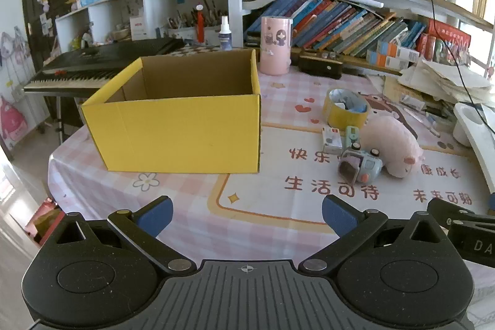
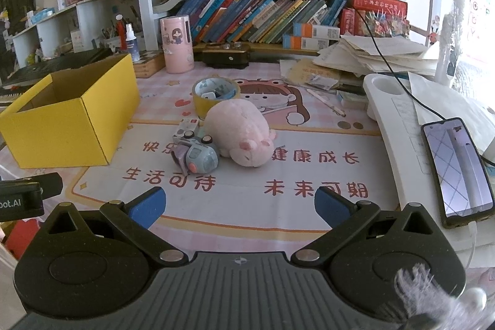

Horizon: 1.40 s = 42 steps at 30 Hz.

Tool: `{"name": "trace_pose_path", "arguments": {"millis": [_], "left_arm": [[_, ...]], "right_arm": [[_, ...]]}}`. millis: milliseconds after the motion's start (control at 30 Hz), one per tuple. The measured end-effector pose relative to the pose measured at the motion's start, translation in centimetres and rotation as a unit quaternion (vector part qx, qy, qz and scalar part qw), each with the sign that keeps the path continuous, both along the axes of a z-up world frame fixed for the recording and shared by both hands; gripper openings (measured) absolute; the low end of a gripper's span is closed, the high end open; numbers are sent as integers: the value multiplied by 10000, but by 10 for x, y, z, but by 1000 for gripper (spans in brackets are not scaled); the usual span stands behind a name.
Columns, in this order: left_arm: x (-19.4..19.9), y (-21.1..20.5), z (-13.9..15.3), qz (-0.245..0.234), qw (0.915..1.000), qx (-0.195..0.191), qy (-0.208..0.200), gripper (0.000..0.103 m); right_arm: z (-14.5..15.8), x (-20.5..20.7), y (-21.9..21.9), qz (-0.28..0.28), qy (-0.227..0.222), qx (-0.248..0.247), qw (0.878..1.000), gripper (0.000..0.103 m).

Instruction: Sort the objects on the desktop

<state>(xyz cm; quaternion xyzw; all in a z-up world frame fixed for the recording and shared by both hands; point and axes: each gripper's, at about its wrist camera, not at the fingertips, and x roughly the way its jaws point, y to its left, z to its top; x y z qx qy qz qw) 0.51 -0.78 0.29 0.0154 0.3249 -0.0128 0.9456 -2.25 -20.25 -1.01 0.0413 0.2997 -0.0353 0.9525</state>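
both the left gripper (image 1: 247, 215) and right gripper (image 2: 238, 204) hover released over the bench (image 2: 235, 206) (nothing between their pads); pink plush pig (image 2: 239, 136) lies beside the open yellow box (image 1: 182, 113).

Both grippers hang side by side at the near edge, tipped downward and pointing toward the far side. The left gripper (image 1: 247, 214) has its jaws spread wide, blue fingertips (image 1: 157, 214) well apart with nothing between them. The right gripper (image 2: 238, 206) matches it, jaws fully apart, blue pads (image 2: 331, 206) empty. Each one's black body shows at the edge of the other's view, so they sit near each other.
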Motion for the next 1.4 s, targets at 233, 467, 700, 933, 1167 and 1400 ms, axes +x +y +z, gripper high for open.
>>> {"name": "trace_pose_path", "arguments": {"millis": [233, 467, 700, 933, 1167, 1400], "left_arm": [[0, 2, 1, -7, 10000, -25, -41, 103], [0, 2, 1, -3, 10000, -22, -43, 103], [0, 2, 1, -5, 10000, -21, -43, 103], [0, 3, 0, 9, 10000, -38, -16, 103], [1, 6, -2, 16, 10000, -69, 21, 103], [1, 6, -3, 11, 10000, -8, 26, 103]], "right_arm": [[0, 0, 4, 20, -26, -31, 10000, 103], [0, 1, 5, 55, -29, -61, 10000, 103], [2, 1, 10, 131, -53, -122, 9998, 103], [1, 1, 11, 149, -17, -100, 9998, 103], [1, 1, 12, 148, -6, -98, 9998, 103], [1, 1, 11, 148, -2, -97, 9998, 103]]}}
